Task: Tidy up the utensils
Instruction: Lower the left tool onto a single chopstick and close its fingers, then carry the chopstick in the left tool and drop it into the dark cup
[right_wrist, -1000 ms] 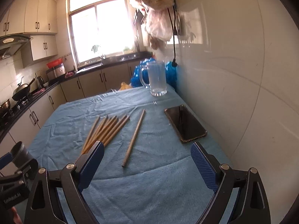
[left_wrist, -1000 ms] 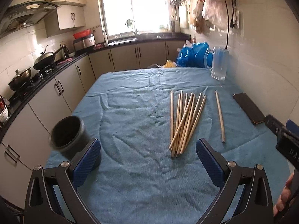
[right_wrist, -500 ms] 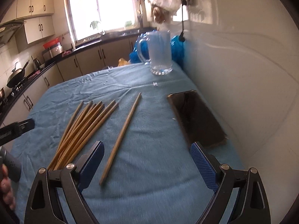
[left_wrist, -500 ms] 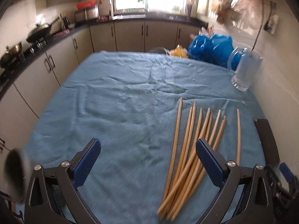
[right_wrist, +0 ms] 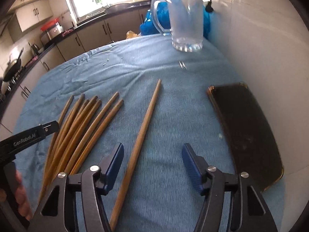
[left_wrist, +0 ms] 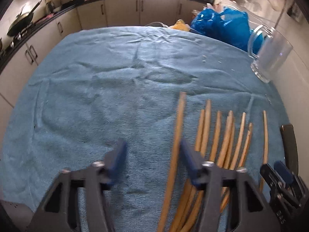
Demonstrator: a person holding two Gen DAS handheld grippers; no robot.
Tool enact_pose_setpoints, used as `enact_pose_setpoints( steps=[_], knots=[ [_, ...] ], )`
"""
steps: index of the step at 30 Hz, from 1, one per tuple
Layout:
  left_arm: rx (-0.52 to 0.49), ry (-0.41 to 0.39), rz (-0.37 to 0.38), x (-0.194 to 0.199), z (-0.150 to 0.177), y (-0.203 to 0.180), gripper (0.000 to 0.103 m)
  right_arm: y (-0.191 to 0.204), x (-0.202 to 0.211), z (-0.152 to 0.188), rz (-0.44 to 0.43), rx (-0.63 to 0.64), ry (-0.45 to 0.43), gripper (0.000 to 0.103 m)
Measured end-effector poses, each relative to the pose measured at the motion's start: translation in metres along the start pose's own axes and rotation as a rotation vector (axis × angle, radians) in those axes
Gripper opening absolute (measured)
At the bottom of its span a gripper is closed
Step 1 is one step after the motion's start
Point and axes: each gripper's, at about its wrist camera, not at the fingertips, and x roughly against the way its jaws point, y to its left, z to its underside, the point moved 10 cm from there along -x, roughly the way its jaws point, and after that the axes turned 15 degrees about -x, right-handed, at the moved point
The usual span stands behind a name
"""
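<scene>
Several wooden chopsticks (left_wrist: 224, 141) lie in a loose bundle on the blue cloth (left_wrist: 115, 89). My left gripper (left_wrist: 153, 155) is open, low over the cloth, with the leftmost chopstick (left_wrist: 178, 131) between its jaws, close to the right one. A single chopstick (right_wrist: 142, 133) lies apart from the bundle (right_wrist: 83, 127). My right gripper (right_wrist: 152, 164) is open and straddles that single chopstick, nearer its left jaw. The left gripper's body (right_wrist: 29, 135) shows at the left of the right wrist view.
A glass mug (right_wrist: 183, 21) stands at the far right of the table by the tiled wall. A dark phone (right_wrist: 247, 129) lies along the right edge. Blue plastic bags (left_wrist: 222, 27) sit beyond the table. Kitchen cabinets and a stove run along the left.
Both grippers have moved forward and down over the chopsticks, and both have narrowed their jaws. The dark cup on the left has left the left wrist view.
</scene>
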Motion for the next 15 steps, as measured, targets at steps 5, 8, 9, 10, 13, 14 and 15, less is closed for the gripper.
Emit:
enact_pose_setpoints(
  steps=[5, 8, 9, 10, 13, 14, 15],
  knots=[
    [-0.032, 0.026, -0.015, 0.006, 0.008, 0.003, 0.006, 0.006, -0.001, 0.003, 0.027, 0.045, 0.031, 0.011],
    [0.008, 0.052, 0.047, 0.018, 0.030, 0.007, 0.006, -0.001, 0.008, 0.018, -0.001, 0.033, 0.085, 0.008],
    [0.015, 0.061, 0.066, 0.023, 0.040, 0.007, 0.006, -0.002, 0.012, 0.023, -0.007, 0.032, 0.100, 0.008],
    [0.022, 0.073, 0.093, 0.029, 0.050, 0.006, 0.006, -0.005, 0.017, 0.031, -0.015, 0.032, 0.120, 0.008],
    [0.038, 0.112, 0.163, 0.049, 0.090, 0.005, 0.006, -0.019, 0.041, 0.064, -0.039, 0.028, 0.194, 0.008],
    [0.036, 0.120, 0.184, 0.057, 0.105, 0.004, 0.006, -0.026, 0.051, 0.079, -0.046, 0.027, 0.224, 0.008],
    [0.025, 0.122, 0.193, 0.065, 0.118, 0.004, 0.006, -0.030, 0.058, 0.088, -0.051, 0.024, 0.241, 0.008]
  ],
)
